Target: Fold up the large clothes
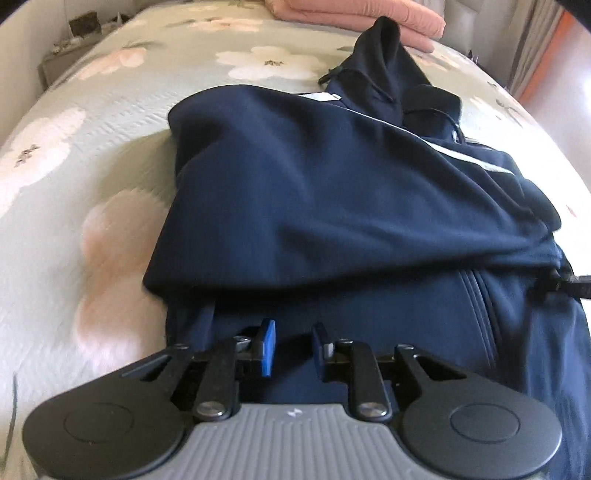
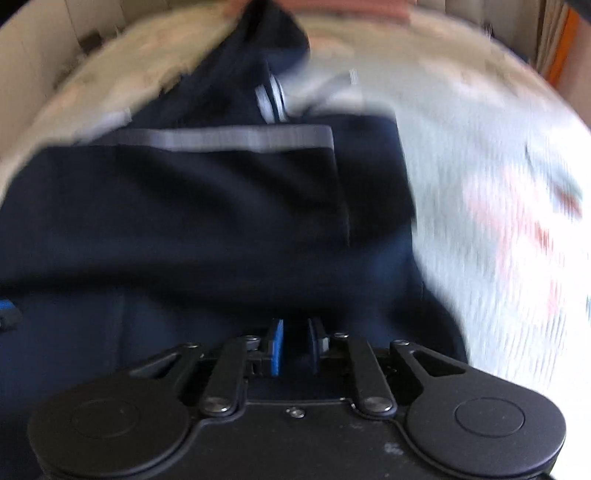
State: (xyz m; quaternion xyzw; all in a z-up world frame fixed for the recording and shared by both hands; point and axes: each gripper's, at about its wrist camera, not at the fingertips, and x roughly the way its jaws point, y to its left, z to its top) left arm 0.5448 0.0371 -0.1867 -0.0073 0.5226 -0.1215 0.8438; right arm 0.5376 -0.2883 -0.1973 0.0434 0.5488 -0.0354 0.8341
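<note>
A navy blue hooded jacket (image 1: 314,192) with white stripes lies on the bed, partly folded, hood toward the far end. My left gripper (image 1: 293,345) hovers over its near hem with the blue pads apart and nothing between them. In the blurred right wrist view the same jacket (image 2: 207,214) fills the left and middle. My right gripper (image 2: 295,345) is over the jacket's near edge, its pads a small gap apart with dark cloth behind them; whether it pinches cloth is unclear. The right gripper's tip also shows at the right edge of the left wrist view (image 1: 576,282).
The bed has a pale green floral quilt (image 1: 92,177). A folded pink blanket (image 1: 369,14) lies at the far end. A bedside stand (image 1: 59,59) is at the far left, curtains (image 1: 543,40) at the far right.
</note>
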